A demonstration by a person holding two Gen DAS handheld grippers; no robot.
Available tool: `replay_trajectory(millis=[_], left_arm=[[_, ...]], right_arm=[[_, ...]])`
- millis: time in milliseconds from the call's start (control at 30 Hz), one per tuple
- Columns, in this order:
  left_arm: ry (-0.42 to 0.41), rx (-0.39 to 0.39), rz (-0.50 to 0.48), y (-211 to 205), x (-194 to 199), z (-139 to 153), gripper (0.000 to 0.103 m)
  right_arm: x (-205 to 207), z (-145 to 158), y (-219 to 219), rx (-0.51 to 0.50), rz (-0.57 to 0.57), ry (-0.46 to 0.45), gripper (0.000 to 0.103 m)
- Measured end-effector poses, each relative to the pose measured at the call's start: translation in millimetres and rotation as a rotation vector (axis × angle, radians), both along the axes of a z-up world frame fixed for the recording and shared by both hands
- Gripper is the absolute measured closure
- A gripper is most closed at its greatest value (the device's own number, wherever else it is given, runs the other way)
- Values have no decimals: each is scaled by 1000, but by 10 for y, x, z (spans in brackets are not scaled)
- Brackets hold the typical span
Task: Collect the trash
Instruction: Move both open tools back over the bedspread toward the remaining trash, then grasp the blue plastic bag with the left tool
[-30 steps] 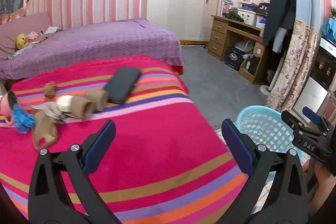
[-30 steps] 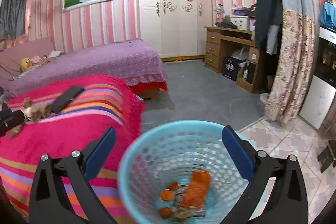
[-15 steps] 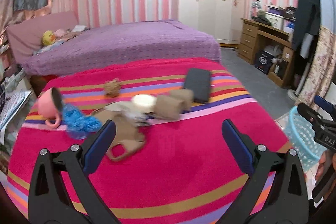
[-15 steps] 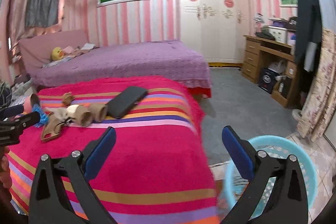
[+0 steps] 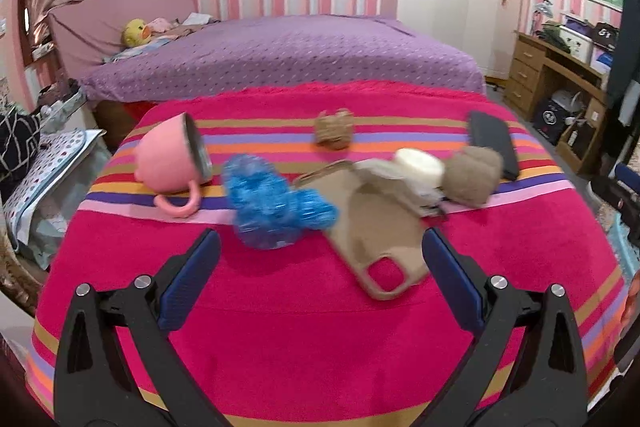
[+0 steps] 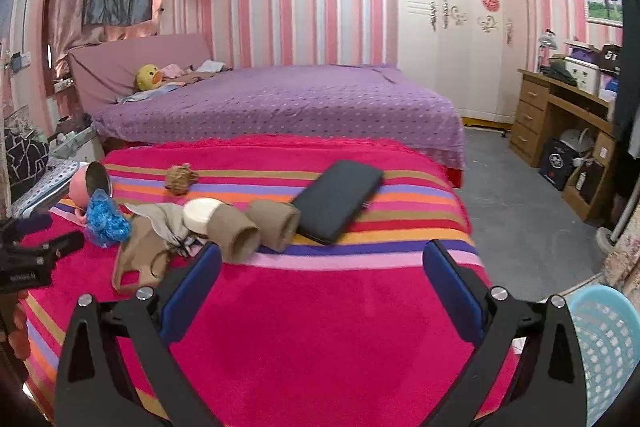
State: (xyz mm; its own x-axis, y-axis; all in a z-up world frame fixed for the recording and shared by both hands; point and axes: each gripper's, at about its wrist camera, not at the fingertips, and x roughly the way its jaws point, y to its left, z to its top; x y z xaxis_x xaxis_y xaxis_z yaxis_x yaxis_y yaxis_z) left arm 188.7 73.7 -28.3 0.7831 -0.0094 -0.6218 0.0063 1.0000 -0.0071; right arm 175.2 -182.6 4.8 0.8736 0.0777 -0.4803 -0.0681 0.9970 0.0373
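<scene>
On the pink striped blanket lie a crumpled blue plastic wad, a crumpled brown paper ball, a beige phone case, a white tape roll and brown cardboard tubes. My left gripper is open and empty, just short of the blue wad and the case. My right gripper is open and empty, over the blanket in front of the tubes. The blue wad and paper ball lie to its left. The light blue trash basket stands at lower right.
A pink cup lies on its side at the blanket's left. A black flat case lies right of the tubes. A purple bed is behind, a wooden desk at right. The left gripper's body shows at the left edge.
Both grippers swung left from the basket toward the blanket. The left one now faces the blue wad and phone case closely; the right one left the basket and faces the tubes.
</scene>
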Motion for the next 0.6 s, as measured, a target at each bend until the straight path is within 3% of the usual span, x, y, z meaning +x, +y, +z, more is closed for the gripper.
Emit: replay_trajectory(millis=[200, 467, 567, 600], left_arm=[[43, -19, 33, 233, 207, -140, 6], [67, 24, 45, 268, 528, -305, 6], [84, 14, 29, 239, 651, -350, 20], [100, 7, 14, 225, 688, -370, 34]], right_arm=[[231, -187, 288, -12, 34, 27, 5], [508, -335, 388, -30, 51, 91, 5], [596, -376, 410, -21, 57, 112, 5], [615, -388, 421, -21, 62, 118, 5]])
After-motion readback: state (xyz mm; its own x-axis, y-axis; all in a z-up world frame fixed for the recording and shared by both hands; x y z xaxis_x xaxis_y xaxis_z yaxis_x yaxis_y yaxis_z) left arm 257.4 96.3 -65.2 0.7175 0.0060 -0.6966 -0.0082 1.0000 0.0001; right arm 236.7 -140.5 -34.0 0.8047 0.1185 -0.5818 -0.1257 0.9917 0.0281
